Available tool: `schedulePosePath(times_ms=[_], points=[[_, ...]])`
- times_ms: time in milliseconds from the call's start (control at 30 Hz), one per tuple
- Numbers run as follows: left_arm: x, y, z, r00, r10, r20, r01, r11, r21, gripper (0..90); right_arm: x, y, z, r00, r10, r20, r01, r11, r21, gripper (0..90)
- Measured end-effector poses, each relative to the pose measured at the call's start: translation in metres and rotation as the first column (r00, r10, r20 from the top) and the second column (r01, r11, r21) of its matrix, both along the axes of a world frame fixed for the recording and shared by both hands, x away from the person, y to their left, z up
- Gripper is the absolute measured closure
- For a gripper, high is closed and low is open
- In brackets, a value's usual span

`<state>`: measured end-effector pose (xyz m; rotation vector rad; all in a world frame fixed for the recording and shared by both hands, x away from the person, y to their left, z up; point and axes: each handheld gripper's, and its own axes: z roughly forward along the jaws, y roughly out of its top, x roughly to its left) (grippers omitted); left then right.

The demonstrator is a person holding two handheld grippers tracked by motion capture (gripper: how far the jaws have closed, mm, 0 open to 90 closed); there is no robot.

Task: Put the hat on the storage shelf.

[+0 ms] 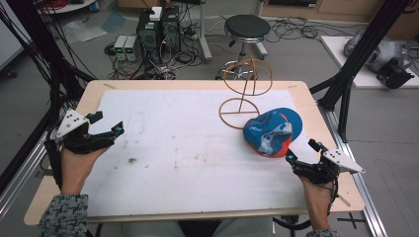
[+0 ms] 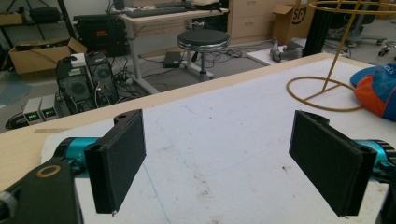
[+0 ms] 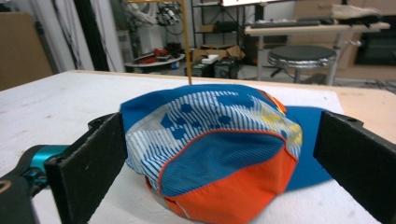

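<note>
— Start at the right gripper. How do its jaws stand?

— Spread wide, nothing between the pads. In the right gripper view the cap sits just ahead of them, framed by both jaws; whether either pad touches the fabric I cannot tell. The cap's lower edge is cut off by the bottom of that view.

— And the cap itself?

— Blue, white-striped and orange, lying on the white mat. From above, the cap is just forward and to the left of the right gripper, with its blue brim pointing away. What is under it is hidden.

— Beyond the cap?

— A yellow wire stand, its round base ring just beside the cap's far side. In the right gripper view only a thin upright rod of it rises behind the cap; the rest is cut off at the top.

— The left gripper?

— Also wide open and empty, held over the mat's left edge, well apart from the cap. In its own view the cap is cut off at the right edge.

— Past the table?

— A black stool, computer towers and tangled cables on the floor.
</note>
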<state>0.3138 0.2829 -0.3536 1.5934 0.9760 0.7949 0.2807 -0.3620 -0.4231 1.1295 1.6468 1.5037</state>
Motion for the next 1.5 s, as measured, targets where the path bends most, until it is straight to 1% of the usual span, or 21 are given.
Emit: schedulePosePath(times_ms=[67,133,267,300,433,700,767,800,833,933,1067,1133,1167,1200,1267,1300,1367,1400,1433,1467,1500], points=[[0.0,0.0,0.0,1.0,-0.002,0.0,0.002,1.0,-0.002,18.9,0.0,0.001,0.0,0.9999,0.01,0.007,-0.01,1.0,-0.005,1.9],[0.001,-0.001,0.0,0.9999,-0.01,-0.002,0.01,0.9999,-0.001,19.0,0.0,0.003,0.002,0.9998,0.016,0.007,-0.016,0.999,-0.034,1.9],[0.001,-0.002,0.0,0.9999,-0.014,-0.003,0.014,0.9999,0.004,19.1,-0.001,0.003,0.004,0.9995,0.03,0.011,-0.03,0.999,-0.038,2.0],[0.002,-0.002,0.0,0.9999,-0.015,-0.001,0.015,0.9999,-0.003,19.1,-0.002,0.002,0.004,0.9986,0.053,0.008,-0.052,0.998,-0.039,4.7],[0.003,-0.003,0.0,0.9998,-0.02,-0.003,0.02,0.9998,-0.004,19.1,-0.002,0.002,0.006,0.9976,0.064,0.027,-0.062,0.996,-0.065,4.8],[0.003,-0.002,0.0,0.9997,-0.024,-0.005,0.024,0.9997,-0.01,19.1,0.002,-0.001,0.011,0.9969,0.064,0.045,-0.062,0.997,-0.053,5.7],[0.002,-0.001,0.002,0.9998,-0.021,-0.002,0.021,0.9997,-0.01,19.1,0.005,0.0,0.012,0.9956,0.074,0.057,-0.071,0.995,-0.064,7.7],[0.002,0.0,0.002,0.9998,-0.019,0.003,0.019,0.9997,-0.016,19.1,0.009,0.002,0.014,0.9937,0.093,0.063,-0.087,0.991,-0.104,11.2],[0.001,0.0,0.003,0.9998,-0.019,0.005,0.019,0.9997,-0.015,19.1,0.011,0.003,0.015,0.9925,0.105,0.063,-0.097,0.987,-0.126,13.6],[0.001,0.001,0.004,0.9998,-0.016,0.008,0.016,0.9997,-0.018,19.1,0.019,0.009,0.016,0.9883,0.133,0.076,-0.117,0.976,-0.183,14.0],[0.001,0.001,0.003,0.9998,-0.019,0.003,0.019,0.9997,-0.017,19.1,0.029,0.013,0.018,0.9856,0.142,0.092,-0.123,0.974,-0.192,14.0],[0.002,0.0,0.002,0.9998,-0.02,-0.003,0.02,0.9997,-0.016,19.1,0.037,0.015,0.018,0.9852,0.148,0.086,-0.127,0.969,-0.211,15.2],[0.002,0.0,0.002,0.9997,-0.021,-0.009,0.021,0.9997,-0.012,19.1,0.045,0.018,0.017,0.9866,0.147,0.07,-0.127,0.963,-0.239,16.1],[0.003,-0.001,0.001,0.9997,-0.023,-0.013,0.023,0.9997,-0.01,19.1,0.045,0.018,0.017,0.9866,0.147,0.07,-0.127,0.963,-0.239,16.1],[0.004,-0.002,0.0,0.9995,-0.025,-0.018,0.025,0.9997,-0.005,19.1,0.05,0.021,0.016,0.9859,0.16,0.048,-0.143,0.956,-0.254,19.4],[0.004,-0.003,0.0,0.9994,-0.026,-0.022,0.026,0.9997,-0.005,19.1,0.055,0.025,0.015,0.9823,0.184,0.036,-0.168,0.95,-0.264,22.2],[0.004,-0.004,0.0,0.9993,-0.03,-0.024,0.03,0.9996,0.0,19.1,0.059,0.029,0.015,0.979,0.201,0.031,-0.184,0.938,-0.293,25.2],[0.004,-0.005,0.0,0.9992,-0.03,-0.026,0.03,0.9995,0.002,19.1,0.059,0.029,0.015,0.979,0.201,0.031,-0.184,0.938,-0.293,25.2],[0.005,-0.005,0.0,0.9992,-0.031,-0.025,0.031,0.9995,0.0,19.1,0.061,0.031,0.015,0.9771,0.211,0.023,-0.194,0.932,-0.306,27.2],[0.005,-0.005,0.0,0.9992,-0.032,-0.025,0.032,0.9995,-0.002,19.1,0.064,0.034,0.014,0.9726,0.232,0.022,-0.21,0.916,-0.342,28.9],[0.005,-0.005,0.0,0.9992,-0.032,-0.025,0.032,0.9995,-0.002,19.1,0.064,0.034,0.014,0.9726,0.232,0.022,-0.21,0.916,-0.342,28.9]])
